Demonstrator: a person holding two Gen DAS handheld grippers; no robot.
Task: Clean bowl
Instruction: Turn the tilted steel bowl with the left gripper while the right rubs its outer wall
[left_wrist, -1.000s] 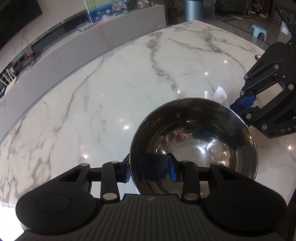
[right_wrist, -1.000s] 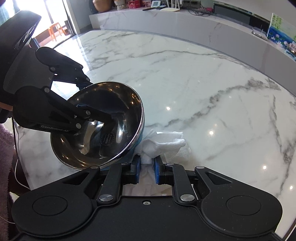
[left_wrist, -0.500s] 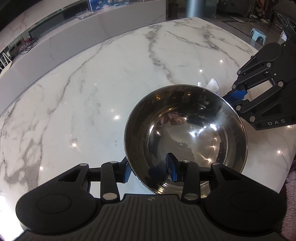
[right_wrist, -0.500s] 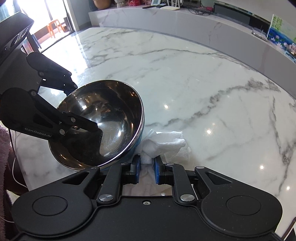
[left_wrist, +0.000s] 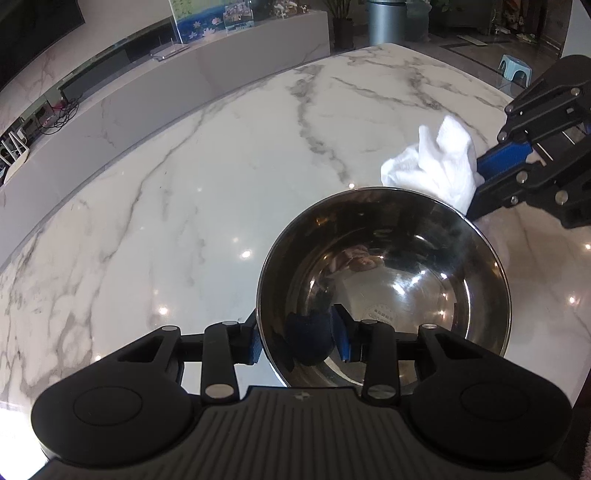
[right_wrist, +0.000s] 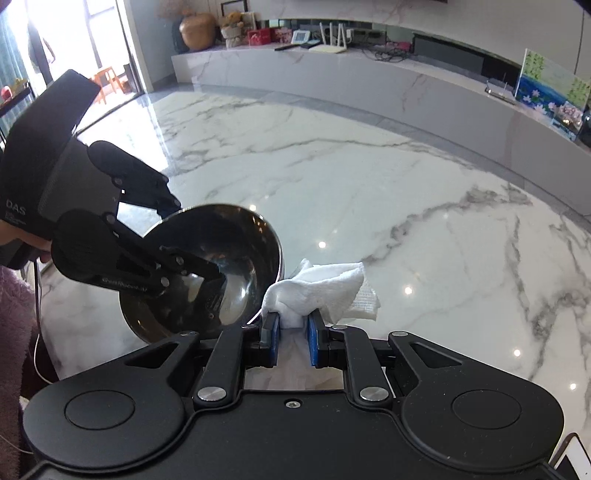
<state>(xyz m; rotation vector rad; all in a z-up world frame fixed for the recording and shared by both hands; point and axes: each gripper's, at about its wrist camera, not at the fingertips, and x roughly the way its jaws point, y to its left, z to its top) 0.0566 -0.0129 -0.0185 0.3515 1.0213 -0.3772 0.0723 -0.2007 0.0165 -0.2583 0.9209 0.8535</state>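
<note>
Bowl (left_wrist: 388, 280) rim clamped by left tongs (left_wrist: 299, 341); right tongs (right_wrist: 291, 334) pinch cloth (right_wrist: 321, 291).

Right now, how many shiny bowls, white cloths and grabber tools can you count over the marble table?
Shiny metal bowl: 1
White cloth: 1
Grabber tools: 2, the left gripper holding the bowl's rim, the right gripper pinching the cloth
Total: 4

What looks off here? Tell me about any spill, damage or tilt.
Nothing is spilled or damaged. The steel bowl is tipped, but only because the left gripper clamps its rim. The white cloth is bunched in the right gripper, beside the bowl, not inside it.
</note>
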